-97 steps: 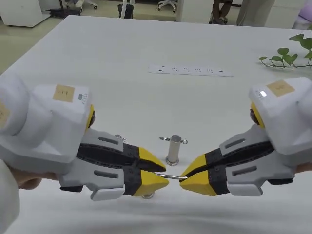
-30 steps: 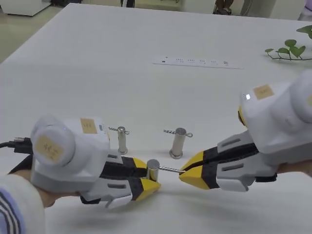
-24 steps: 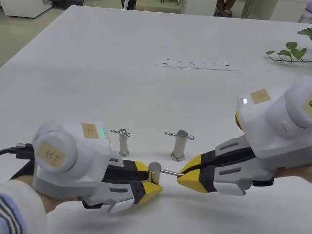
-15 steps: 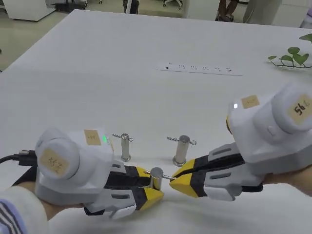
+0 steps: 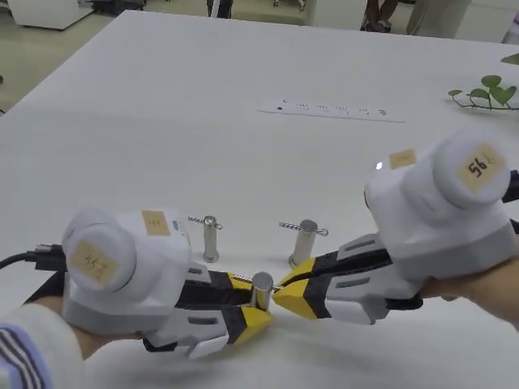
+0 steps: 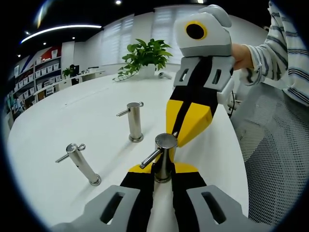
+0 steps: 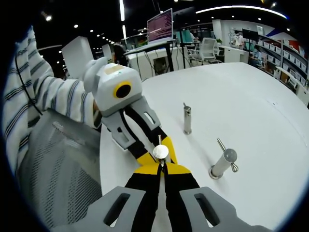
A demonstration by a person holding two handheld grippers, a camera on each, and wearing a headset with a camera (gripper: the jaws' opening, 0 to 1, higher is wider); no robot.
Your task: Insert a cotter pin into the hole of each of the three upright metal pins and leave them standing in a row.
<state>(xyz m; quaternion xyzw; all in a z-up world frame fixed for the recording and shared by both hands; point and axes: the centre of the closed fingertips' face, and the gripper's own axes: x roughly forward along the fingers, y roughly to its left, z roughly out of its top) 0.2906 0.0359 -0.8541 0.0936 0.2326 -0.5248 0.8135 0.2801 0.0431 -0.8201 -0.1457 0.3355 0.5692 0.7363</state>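
Three metal pins stand on the white table (image 5: 162, 121). The front pin (image 5: 261, 290) stands up straight between the yellow fingers (image 5: 247, 318) of the left gripper (image 5: 252, 298), which squeeze it from both sides. A thin cotter pin (image 5: 241, 280) goes through its hole and pokes out on the left gripper's side. The right gripper (image 5: 284, 295) is just beside the front pin on the other side. Its fingers are pinched shut on the cotter pin's end. Behind the front pin stand the back left pin (image 5: 211, 239) and the back right pin (image 5: 304, 243), each with a cotter pin through its top. Far behind the front pin lie a white power strip (image 5: 332, 111) and some green leaves (image 5: 486, 89).
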